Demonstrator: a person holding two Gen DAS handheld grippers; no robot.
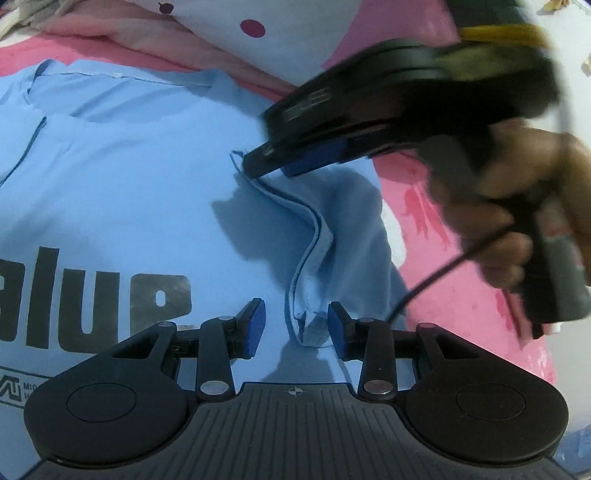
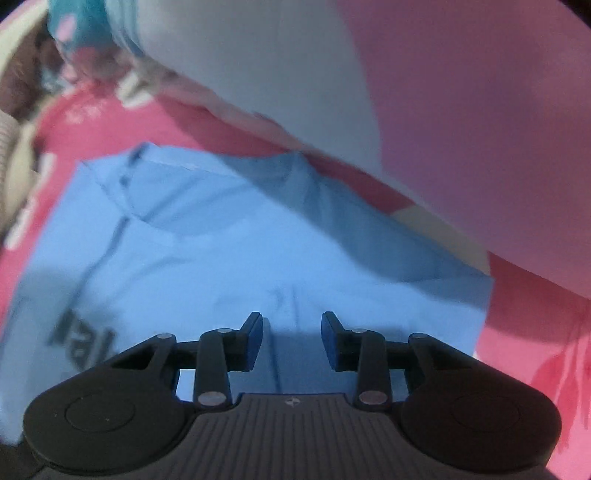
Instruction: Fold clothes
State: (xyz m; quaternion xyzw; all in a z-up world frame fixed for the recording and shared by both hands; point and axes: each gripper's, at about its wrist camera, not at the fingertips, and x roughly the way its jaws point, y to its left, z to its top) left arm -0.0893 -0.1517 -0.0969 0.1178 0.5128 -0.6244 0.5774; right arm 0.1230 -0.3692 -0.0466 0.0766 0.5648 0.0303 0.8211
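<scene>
**Blue T-shirt lies half-folded on a pink sheet, both claws released above it**

The blue T-shirt (image 1: pixel 122 192) lies spread flat on a pink bedsheet (image 1: pixel 461 295), its collar toward the far side and dark printed lettering (image 1: pixel 92 306) across the chest. Its right sleeve (image 1: pixel 332 229) has been turned inward over the body, leaving a raised, rumpled ridge of hem that runs from the middle of the shirt down toward the near edge.

The left claw (image 1: pixel 295 328) hovers low over the shirt with its blue pads standing apart; the lower end of the folded sleeve's hem lies in the gap between them, but the pads do not press on it. The right claw (image 1: pixel 255 166), seen blurred in the left wrist view and carried by a hand (image 1: pixel 517 206) wrapped around its handle, points down at the upper end of that same hem, its tip at or just above the cloth; from that side I cannot tell whether it touches. In the right wrist view the right claw (image 2: pixel 291 339) is released, pads apart with only flat blue fabric below them and nothing gripped.

Beyond the collar lies a white cloth with dark pink dots (image 1: pixel 255 29), beside pale pink fabric (image 1: pixel 147 40).
</scene>
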